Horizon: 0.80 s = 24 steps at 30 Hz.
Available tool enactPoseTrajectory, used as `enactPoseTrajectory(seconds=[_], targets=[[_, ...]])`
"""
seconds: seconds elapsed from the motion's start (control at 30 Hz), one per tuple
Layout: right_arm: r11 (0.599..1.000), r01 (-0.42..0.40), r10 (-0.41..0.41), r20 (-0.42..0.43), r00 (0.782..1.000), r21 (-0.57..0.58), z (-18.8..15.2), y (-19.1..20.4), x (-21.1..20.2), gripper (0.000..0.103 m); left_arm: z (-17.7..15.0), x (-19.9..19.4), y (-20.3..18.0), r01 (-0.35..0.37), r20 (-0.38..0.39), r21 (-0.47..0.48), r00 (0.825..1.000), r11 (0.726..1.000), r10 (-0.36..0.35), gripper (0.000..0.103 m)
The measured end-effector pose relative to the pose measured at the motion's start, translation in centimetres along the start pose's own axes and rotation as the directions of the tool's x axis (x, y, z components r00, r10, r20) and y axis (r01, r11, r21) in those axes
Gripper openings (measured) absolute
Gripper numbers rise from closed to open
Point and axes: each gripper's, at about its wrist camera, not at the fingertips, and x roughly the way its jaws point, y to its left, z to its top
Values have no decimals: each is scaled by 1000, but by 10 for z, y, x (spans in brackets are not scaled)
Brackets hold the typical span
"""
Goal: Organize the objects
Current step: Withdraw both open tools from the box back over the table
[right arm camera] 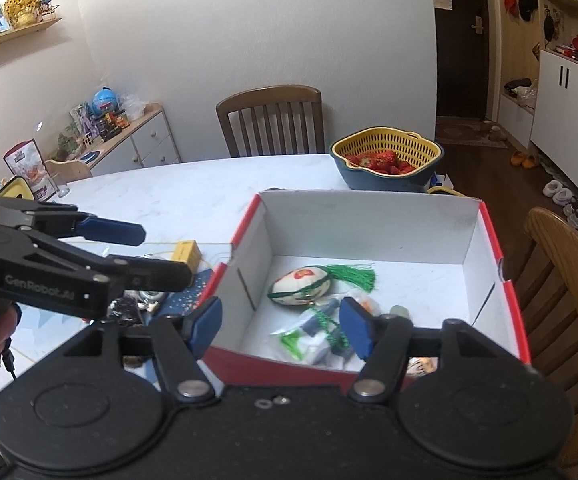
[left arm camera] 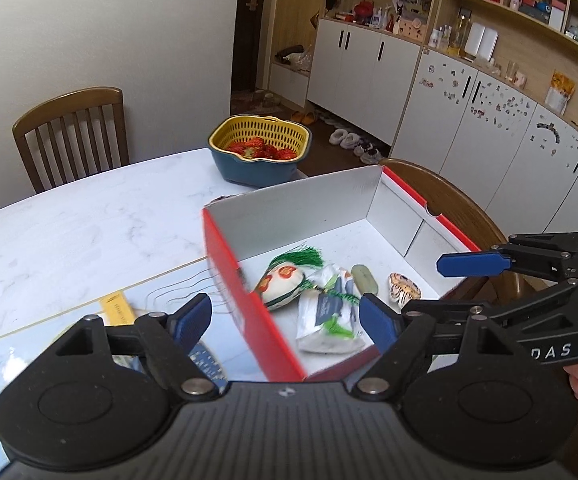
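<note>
A red box with a white inside [left arm camera: 273, 216] [right arm camera: 369, 224] stands on the table. In it lie a white embroidered sachet with a green tassel [left arm camera: 283, 280] [right arm camera: 303, 286], a white tissue pack [left arm camera: 325, 320] [right arm camera: 317, 344], a pale green bar [left arm camera: 365, 278] and a striped shell [left arm camera: 403, 288]. My left gripper [left arm camera: 285, 320] is open and empty over the box's near left wall. My right gripper [right arm camera: 281, 322] is open and empty over the box's near edge. A small yellow box [left arm camera: 117, 310] [right arm camera: 187, 254] lies on the table left of the box.
A yellow colander of strawberries in a blue bowl [left arm camera: 261, 148] [right arm camera: 389, 160] stands at the table's far side. Wooden chairs [left arm camera: 73, 132] [right arm camera: 569, 300] stand behind and right of the table. A blue patterned item [right arm camera: 185, 298] and small clutter lie left of the box.
</note>
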Motion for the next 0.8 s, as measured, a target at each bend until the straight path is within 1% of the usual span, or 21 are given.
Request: enactPoseTrajectory(seconds=[0.17,0.23,0.4,0.43,0.5,0.63,0.7,0.8], targets=[[1000,20,-20,12,1000,15,-4,25,-2,76,-14,-19,26,5,6,-14,1000,1000,-5,83],[999,27,-27,16,1000,23,-5,35,-1,81,-20,-25,37,7,6,-18,1000,1000,-7,83],[999,43,-43,25,999,33,-8,60,1,87,-33,-39,65,19,12,-44,1000,999,-18,84],[998,45,-46,25,999,35,-9,65,3,89,-35,-42,71,17,12,-49,1000,999,-16,85],[998,48,-49,23,999,39,-10,75,5,91,-40,-46,83,11,14,-57,1000,998,-10,90],[998,52,-53,16,998,39,-11,93,12,92,-49,-55,106,13,24,-70,1000,997,-12,94],[998,52,-53,11,999,36,-11,102,16,92,-53,-59,118,8,28,-75,1000,997,-6,101],[998,53,-53,3,999,35,-11,114,23,92,-60,-63,135,-3,35,-92,999,996,6,103]])
